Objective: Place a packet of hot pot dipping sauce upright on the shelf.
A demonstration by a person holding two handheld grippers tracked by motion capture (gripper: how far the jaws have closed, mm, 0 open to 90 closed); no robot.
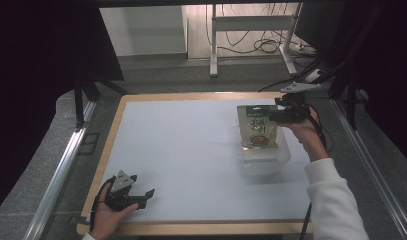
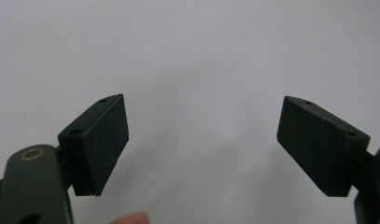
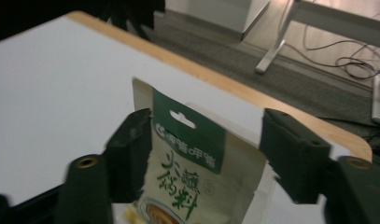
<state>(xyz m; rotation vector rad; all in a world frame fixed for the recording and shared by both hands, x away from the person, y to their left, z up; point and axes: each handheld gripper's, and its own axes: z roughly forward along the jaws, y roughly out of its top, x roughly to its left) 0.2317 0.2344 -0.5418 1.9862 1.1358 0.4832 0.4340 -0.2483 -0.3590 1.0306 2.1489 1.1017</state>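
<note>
At the lower left of the high view, the left claw (image 1: 141, 192) rests low over the near edge of the desk (image 1: 191, 160), held in a hand (image 1: 108, 212) that comes in from the bottom of the frame. Its jaws stand wide apart with nothing between them. In the left gripper view the same claw (image 2: 204, 140) shows two black pads spread far to either side, with bare white desk surface (image 2: 192, 56) in the gap and a fingertip just at the bottom edge.

Toward the right of the high view, a snack pouch (image 1: 258, 127) with a green top band and green lettering stands upright in a clear plastic container (image 1: 266, 160), which sits on the white surface in the right half of the desk. The right claw (image 1: 271, 116) is just at the pouch's upper right corner, held by a hand (image 1: 306, 127) in a white sleeve (image 1: 333, 200) that reaches in from the lower right.

In the right gripper view, the right claw (image 3: 206, 158) has its jaws opened wide on either side of the pouch (image 3: 192, 172). The left pad lies against or just beside the pouch's edge, and the right pad stands clear of it, so the pouch sits between the jaws without being pressed. The desk's wooden rim (image 3: 215, 77) runs diagonally behind it.
</note>
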